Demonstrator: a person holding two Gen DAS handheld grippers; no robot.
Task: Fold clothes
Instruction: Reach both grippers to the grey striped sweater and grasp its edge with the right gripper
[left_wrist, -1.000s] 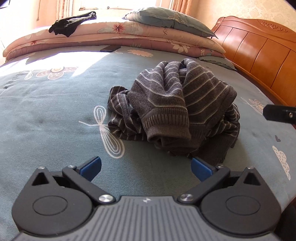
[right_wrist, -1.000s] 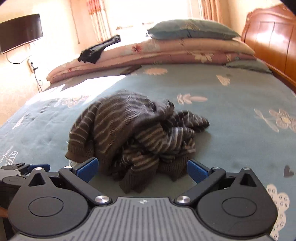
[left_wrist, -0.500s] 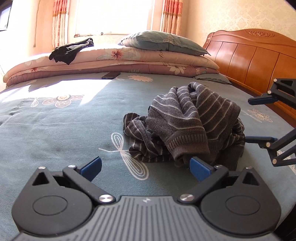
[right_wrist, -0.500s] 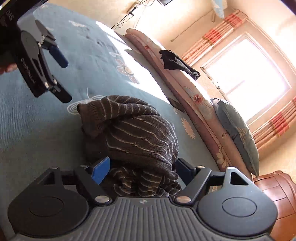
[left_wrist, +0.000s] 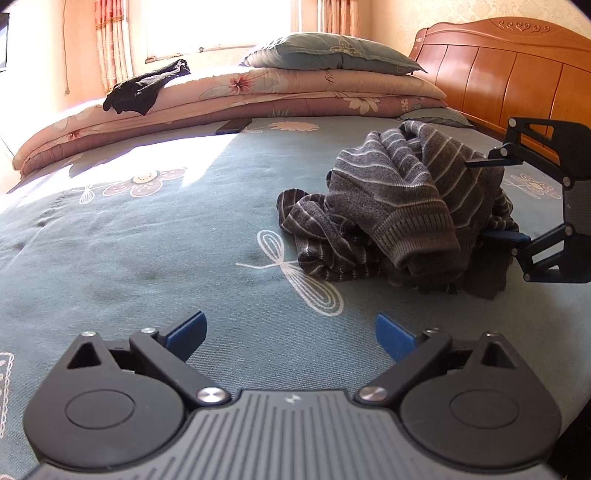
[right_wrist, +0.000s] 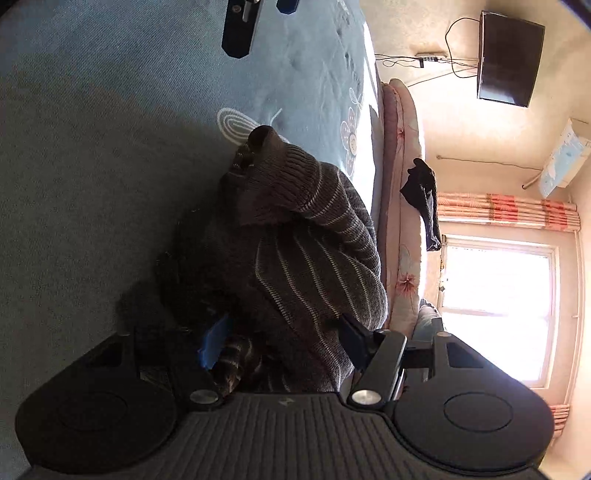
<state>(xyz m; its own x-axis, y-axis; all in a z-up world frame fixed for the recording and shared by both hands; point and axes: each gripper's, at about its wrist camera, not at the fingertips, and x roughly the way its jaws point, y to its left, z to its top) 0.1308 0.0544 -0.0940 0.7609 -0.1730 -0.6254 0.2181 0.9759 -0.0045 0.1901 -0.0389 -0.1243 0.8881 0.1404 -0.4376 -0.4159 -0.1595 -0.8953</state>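
On the teal flowered bedspread (left_wrist: 155, 236), right of centre and partway toward the wooden headboard (left_wrist: 517, 70), the striped grey sweater (left_wrist: 402, 206) lies in a crumpled heap with no clear long axis; a ribbed hem or cuff hangs down its near face. The right tongs (right_wrist: 280, 341) are the nearer by far: rolled onto their side, they bracket the right flank of the heap, one blue pad low by the bed and the other finger high on the knit, with bunched fabric filling the gap between them. The jaws stand partly closed, and the pads appear to press on the sweater, though the shadow there keeps that from being certain. The left tongs (left_wrist: 290, 334) hover wide open and empty over bare bedspread, the sweater well ahead and to their right. As I judge it, the coming move turns on that offset: the left tongs must travel forward and rightward to reach the heap's free left edge.
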